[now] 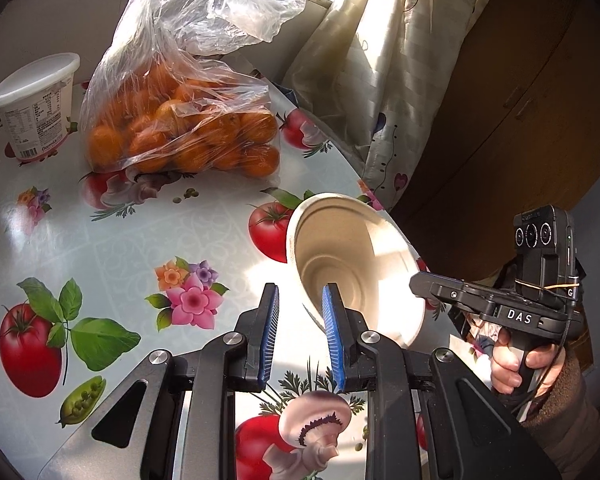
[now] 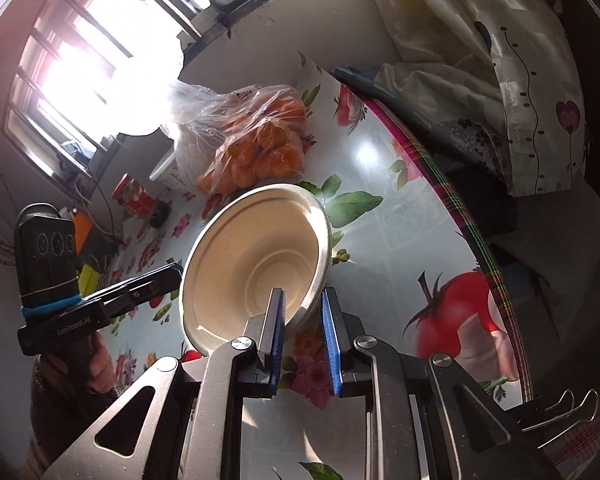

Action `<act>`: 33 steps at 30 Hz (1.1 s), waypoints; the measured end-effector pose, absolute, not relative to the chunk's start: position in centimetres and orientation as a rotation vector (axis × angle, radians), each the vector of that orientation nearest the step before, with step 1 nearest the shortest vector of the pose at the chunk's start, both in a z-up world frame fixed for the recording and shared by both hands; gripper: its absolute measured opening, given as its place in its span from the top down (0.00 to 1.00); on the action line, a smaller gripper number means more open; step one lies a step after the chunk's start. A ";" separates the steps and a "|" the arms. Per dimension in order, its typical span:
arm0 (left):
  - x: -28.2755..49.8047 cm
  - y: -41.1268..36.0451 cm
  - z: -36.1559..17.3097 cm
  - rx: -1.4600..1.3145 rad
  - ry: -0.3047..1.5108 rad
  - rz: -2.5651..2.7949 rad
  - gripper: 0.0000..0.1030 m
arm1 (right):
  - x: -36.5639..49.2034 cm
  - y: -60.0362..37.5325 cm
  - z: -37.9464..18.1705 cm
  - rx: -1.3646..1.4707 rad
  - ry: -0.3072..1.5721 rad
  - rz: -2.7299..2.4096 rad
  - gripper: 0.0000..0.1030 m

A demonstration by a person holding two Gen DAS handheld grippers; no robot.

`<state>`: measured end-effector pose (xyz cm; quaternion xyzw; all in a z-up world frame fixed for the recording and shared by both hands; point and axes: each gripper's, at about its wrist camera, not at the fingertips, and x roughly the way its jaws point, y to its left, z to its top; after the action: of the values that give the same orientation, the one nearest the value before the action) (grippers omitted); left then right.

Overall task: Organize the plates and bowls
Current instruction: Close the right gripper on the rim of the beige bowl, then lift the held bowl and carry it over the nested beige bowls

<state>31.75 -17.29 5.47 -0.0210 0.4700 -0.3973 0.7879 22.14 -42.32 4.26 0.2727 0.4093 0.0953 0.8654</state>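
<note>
The right tongs (image 2: 302,300) are pinching the near rim of the tilted cream bowl (image 2: 256,264) above the flowered worktop (image 2: 384,208). The left tongs (image 1: 300,300) are standing narrow, gripping nothing, the bowl's rim passing behind one pad. Only the left view is showing the white tub (image 1: 36,104) whole; the bag of oranges (image 2: 252,148) is half hiding it in the right.

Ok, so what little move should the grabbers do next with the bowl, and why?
Probably the right gripper should lift the bowl a little. Its fingers pinch the rim, one inside and one outside, and the bowl is already tipped above the table. The left gripper has the rim between its fingers but doesn't seem to squeeze, so it shouldn't hold the bowl back.
</note>
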 end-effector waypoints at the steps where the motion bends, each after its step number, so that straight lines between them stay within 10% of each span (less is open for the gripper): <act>1: 31.8 -17.3 5.4 -0.044 1.014 -0.851 0.77 | 22.1 -42.3 4.2 0.578 0.860 0.201 0.85; 33: 27.5 -15.1 5.5 -0.060 1.049 -0.867 0.78 | 18.1 -39.9 4.8 0.633 0.906 0.265 0.87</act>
<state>27.53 -15.12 5.51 -0.0276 0.4849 -0.4006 0.7769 18.12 -39.91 4.83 0.2999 0.4291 0.1255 0.8427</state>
